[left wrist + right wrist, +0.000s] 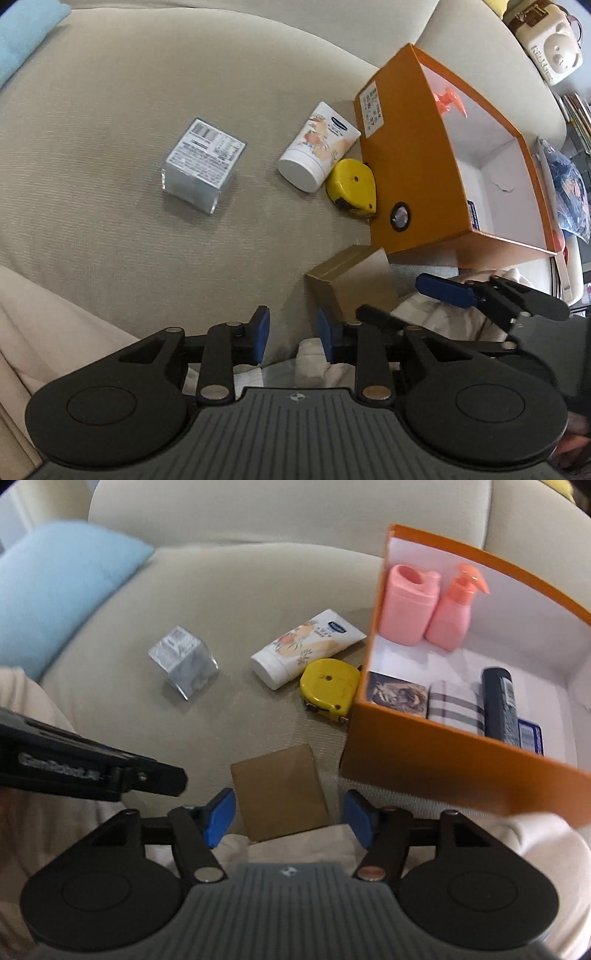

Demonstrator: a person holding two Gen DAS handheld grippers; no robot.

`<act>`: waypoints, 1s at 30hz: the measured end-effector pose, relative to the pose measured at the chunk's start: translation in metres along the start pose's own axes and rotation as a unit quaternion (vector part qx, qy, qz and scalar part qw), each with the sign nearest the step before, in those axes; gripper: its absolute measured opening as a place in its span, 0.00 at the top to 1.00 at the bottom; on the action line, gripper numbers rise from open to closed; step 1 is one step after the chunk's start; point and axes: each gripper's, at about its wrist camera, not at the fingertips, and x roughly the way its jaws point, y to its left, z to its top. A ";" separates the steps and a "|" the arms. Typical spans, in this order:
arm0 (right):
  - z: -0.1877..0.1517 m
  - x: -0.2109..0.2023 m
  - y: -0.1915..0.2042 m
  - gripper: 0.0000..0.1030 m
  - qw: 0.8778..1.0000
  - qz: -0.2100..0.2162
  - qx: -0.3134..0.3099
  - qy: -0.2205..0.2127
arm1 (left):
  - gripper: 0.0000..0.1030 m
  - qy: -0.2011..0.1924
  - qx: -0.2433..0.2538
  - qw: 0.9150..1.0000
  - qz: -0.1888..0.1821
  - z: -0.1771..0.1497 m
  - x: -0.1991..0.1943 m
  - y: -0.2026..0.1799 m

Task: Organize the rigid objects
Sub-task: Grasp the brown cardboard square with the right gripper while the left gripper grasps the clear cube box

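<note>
- Blue-padded right tongs [288,821] are standing apart at the bottom of the right view, straddling the brown cardboard box [280,792] without pressing on it.
- Left tongs [291,334] are sitting only narrowly apart at the bottom of the left view, nothing between them, with the same box just to their upper right.
- Judging by this, the box is being lined up for a grasp; the pads should be closing squarely on its two long sides, low enough not to tip it.
- Waiting on the sofa cushion [229,590] are a yellow tape measure [330,688] touching the orange bin [424,764], a lotion tube [306,648] beside it and a clear cube [183,661] at centre left.
- Free floor in the bin is lying toward the frame's right; the box should be going in flat there.
</note>
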 end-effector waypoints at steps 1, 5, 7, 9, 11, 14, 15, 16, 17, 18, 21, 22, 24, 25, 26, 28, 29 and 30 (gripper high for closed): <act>0.001 0.007 0.003 0.30 1.000 -0.008 -0.012 0.004 | 0.62 -0.003 -0.002 1.000 -0.001 0.000 -0.002 0.001; 0.002 0.022 0.011 0.28 0.999 -0.019 -0.045 0.018 | 0.55 -0.020 -0.009 1.000 0.010 0.005 -0.006 0.003; 0.003 0.025 0.013 0.28 0.998 -0.020 -0.050 0.023 | 0.50 -0.030 -0.007 0.999 0.019 0.008 -0.010 0.004; 0.004 0.030 0.014 0.29 0.998 -0.020 -0.054 0.024 | 0.46 -0.036 -0.004 0.999 0.024 0.011 -0.012 0.006; 0.006 0.034 0.015 0.32 0.998 -0.018 -0.056 0.024 | 0.45 -0.039 -0.001 0.999 0.031 0.014 -0.015 0.006; 0.008 0.039 0.017 0.39 0.998 -0.014 -0.056 0.029 | 0.44 -0.043 0.003 0.998 0.038 0.015 -0.017 0.007; 0.008 0.040 0.019 0.40 0.998 -0.016 -0.057 0.028 | 0.43 -0.044 0.004 0.998 0.039 0.016 -0.018 0.008; 0.008 0.039 0.019 0.40 0.998 -0.016 -0.058 0.027 | 0.43 -0.046 0.004 0.998 0.040 0.016 -0.019 0.008; 0.007 0.036 0.019 0.40 0.998 -0.015 -0.057 0.025 | 0.43 -0.053 -0.001 0.998 0.042 0.017 -0.022 0.010; 0.007 0.034 0.019 0.40 0.998 -0.011 -0.054 0.023 | 0.43 -0.062 -0.005 0.997 0.045 0.018 -0.024 0.011; 0.009 0.025 0.025 0.40 0.998 0.009 -0.057 0.013 | 0.37 -0.076 0.006 0.996 0.051 0.024 -0.029 0.012; 0.010 0.021 0.029 0.40 0.998 0.013 -0.065 0.006 | 0.36 -0.080 0.012 0.995 0.057 0.027 -0.030 0.013; 0.013 0.016 0.038 0.40 0.997 0.018 -0.080 -0.006 | 0.35 -0.087 0.033 0.993 0.072 0.033 -0.029 0.012; 0.016 0.014 0.041 0.40 0.996 0.020 -0.087 -0.011 | 0.32 -0.091 0.046 0.992 0.079 0.036 -0.029 0.012; 0.018 0.013 0.045 0.41 0.995 0.022 -0.094 -0.016 | 0.30 -0.092 0.060 0.990 0.085 0.039 -0.028 0.013; 0.023 0.013 0.048 0.41 0.994 0.023 -0.106 -0.023 | 0.29 -0.091 0.081 0.988 0.094 0.046 -0.025 0.015; 0.026 0.014 0.049 0.41 0.993 0.023 -0.109 -0.025 | 0.29 -0.089 0.088 0.987 0.099 0.049 -0.023 0.016; 0.030 0.016 0.050 0.41 0.993 0.023 -0.112 -0.027 | 0.29 -0.087 0.096 0.987 0.100 0.052 -0.020 0.017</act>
